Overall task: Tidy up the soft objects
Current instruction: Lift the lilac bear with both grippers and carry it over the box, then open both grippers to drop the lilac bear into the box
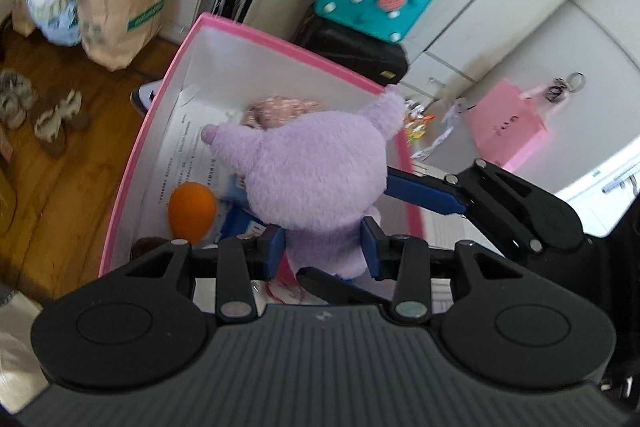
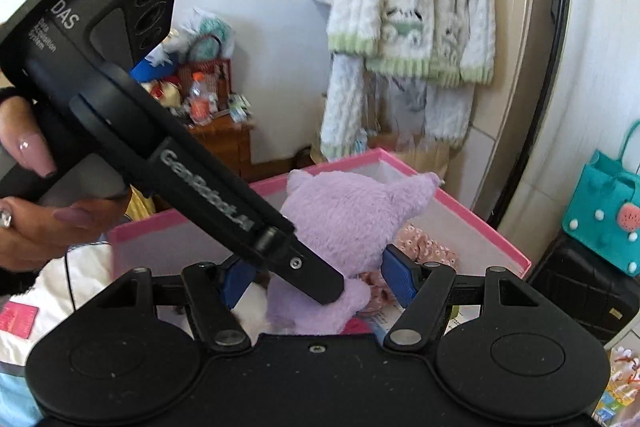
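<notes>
In the left wrist view, the left tool [image 1: 325, 243] clamps its blue pads on the fluffy lilac plush toy [image 1: 316, 167] at frame centre, above the pink-rimmed white box [image 1: 168, 107]. In the right wrist view, the right tool [image 2: 318, 281] stands spread around the toy's lower body [image 2: 344, 223], whether touching I cannot tell.

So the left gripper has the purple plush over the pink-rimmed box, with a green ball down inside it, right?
Not quite: the ball in the pink-rimmed box is orange, not green, as the left wrist view shows. The rest holds: the left gripper has the purple plush over the box.
</notes>
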The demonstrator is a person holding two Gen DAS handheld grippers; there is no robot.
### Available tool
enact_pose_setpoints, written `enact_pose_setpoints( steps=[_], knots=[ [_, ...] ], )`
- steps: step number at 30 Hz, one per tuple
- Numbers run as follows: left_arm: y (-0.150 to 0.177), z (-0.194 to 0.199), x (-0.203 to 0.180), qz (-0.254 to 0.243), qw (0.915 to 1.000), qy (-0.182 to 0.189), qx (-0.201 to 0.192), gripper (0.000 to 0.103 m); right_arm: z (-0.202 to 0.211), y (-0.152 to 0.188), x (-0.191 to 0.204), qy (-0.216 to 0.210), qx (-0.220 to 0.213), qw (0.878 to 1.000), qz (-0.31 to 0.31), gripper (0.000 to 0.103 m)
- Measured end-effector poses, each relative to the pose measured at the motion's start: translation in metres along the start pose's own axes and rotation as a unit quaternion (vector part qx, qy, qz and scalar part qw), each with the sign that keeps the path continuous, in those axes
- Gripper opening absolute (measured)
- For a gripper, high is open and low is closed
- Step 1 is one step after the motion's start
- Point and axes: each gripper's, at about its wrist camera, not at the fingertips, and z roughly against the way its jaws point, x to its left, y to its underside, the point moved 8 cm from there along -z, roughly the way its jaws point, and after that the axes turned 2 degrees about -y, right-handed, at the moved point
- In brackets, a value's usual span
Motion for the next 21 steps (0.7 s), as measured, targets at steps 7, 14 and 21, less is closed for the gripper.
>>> enact_pose_setpoints(
  steps=[7, 14, 21],
  knots=[
    [-0.016, -0.029, 0.026, 0.02, 0.999, -0.04, 0.006, 0.038, -0.04, 0.012, -0.023, -0.034, 0.058, 0.995, -0.073, 0.054],
    [-0.011, -0.042, 0.026, 0.0, 0.998, -0.061, 0.017, 0.037, -0.055, 0.028, -0.022, -0.043, 0.084, 0.991, -0.092, 0.052],
    [-0.013, -0.018, 0.015, -0.035, 0.9944, -0.095, -0.032, 0.037, -0.03, 0.025, -0.017, -0.035, 0.07, 0.994, -0.082, 0.053]
  ],
)
